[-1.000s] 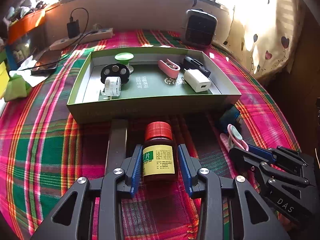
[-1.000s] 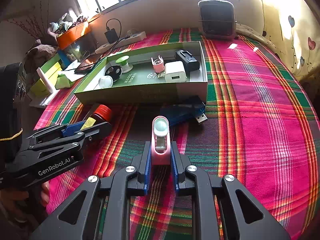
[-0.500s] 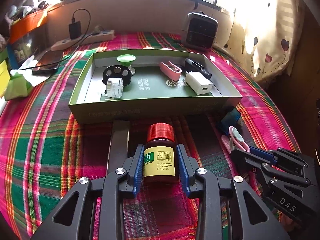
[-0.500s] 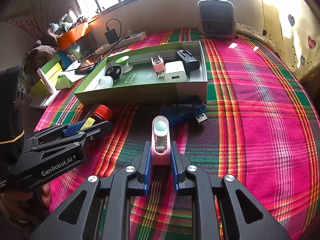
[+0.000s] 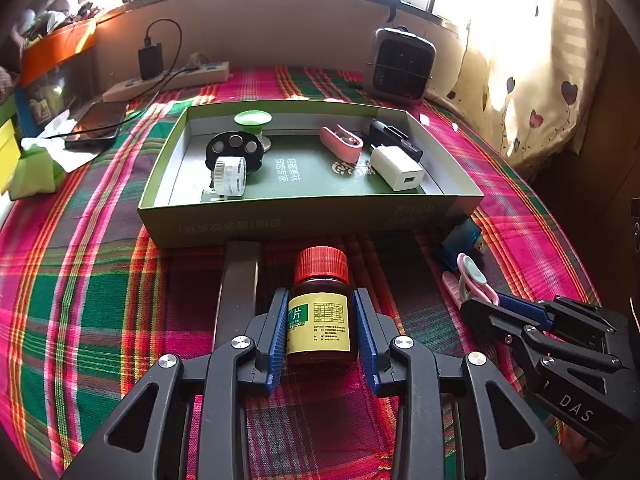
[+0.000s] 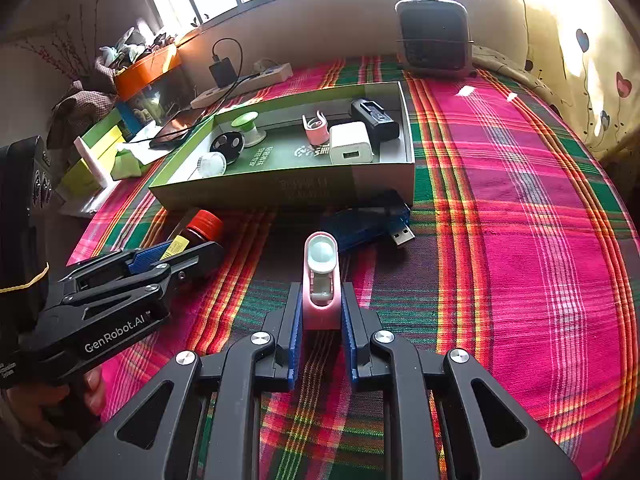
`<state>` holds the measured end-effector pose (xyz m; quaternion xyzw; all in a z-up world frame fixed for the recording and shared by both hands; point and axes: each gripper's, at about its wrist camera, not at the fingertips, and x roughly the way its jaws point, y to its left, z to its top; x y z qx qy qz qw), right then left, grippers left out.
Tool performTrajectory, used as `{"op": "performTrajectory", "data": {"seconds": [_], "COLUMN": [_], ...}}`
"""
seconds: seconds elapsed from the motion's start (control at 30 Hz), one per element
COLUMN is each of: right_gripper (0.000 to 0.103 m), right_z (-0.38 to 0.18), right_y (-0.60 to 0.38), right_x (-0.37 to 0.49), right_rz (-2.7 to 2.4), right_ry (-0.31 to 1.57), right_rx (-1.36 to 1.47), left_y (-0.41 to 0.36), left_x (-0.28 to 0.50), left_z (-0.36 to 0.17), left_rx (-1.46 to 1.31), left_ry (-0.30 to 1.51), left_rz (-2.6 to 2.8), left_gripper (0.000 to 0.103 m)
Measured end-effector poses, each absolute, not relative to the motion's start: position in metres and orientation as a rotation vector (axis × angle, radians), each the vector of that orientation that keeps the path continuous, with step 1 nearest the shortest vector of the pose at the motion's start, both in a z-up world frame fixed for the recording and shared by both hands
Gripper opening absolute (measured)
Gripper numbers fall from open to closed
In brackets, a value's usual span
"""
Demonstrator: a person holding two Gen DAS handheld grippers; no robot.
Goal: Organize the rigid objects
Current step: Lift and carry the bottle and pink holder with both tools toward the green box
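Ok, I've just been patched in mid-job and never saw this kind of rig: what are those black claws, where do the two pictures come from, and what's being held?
No robot arm here: a person holds a black two-finger gripper in each hand, and each carries a fisheye camera looking along its fingers. In the left wrist view the left gripper is closed on a brown glass bottle with a red cap. In the right wrist view the right gripper is closed on a pink plastic clip-like gadget with a pale round end. Both sit low over the red and green plaid cloth. Beyond lie a translucent blue USB stick and a shallow green cardboard box holding a white charger cube and other small items.
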<state>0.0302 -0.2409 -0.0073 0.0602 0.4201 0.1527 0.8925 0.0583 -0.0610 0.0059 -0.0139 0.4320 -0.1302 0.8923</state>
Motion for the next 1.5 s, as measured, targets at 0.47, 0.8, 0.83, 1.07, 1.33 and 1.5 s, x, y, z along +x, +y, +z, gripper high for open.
{"op": "performTrajectory", "data": {"seconds": [0.47, 0.8, 0.83, 1.07, 1.33, 1.5], "right_gripper": [0.019, 0.019, 0.019, 0.019, 0.019, 0.019], "right_z": [-0.006, -0.003, -0.002, 0.006, 0.02, 0.028], "right_y": [-0.24, -0.237, -0.236, -0.235, -0.232, -0.228], "right_x": [0.029, 0.027, 0.027, 0.026, 0.027, 0.031], "right_rz": [0.321, 0.321, 0.321, 0.318, 0.314, 0.315], "right_ry": [0.864, 0.847, 0.844, 0.821, 0.789, 0.773], "right_rx": [0.121, 0.105, 0.104, 0.1, 0.082, 0.07], "left_y": [-0.059, -0.058, -0.057, -0.052, -0.048, -0.045], "left_x": [0.058, 0.056, 0.055, 0.055, 0.057, 0.063], "left_z": [0.011, 0.015, 0.016, 0.027, 0.042, 0.051], "left_rx": [-0.041, -0.053, -0.053, -0.066, -0.072, -0.073], "left_ry": [0.891, 0.874, 0.869, 0.843, 0.808, 0.791], "left_rz": [-0.283, -0.297, -0.3, -0.308, -0.318, -0.329], "left_gripper": [0.031, 0.031, 0.031, 0.031, 0.031, 0.031]}}
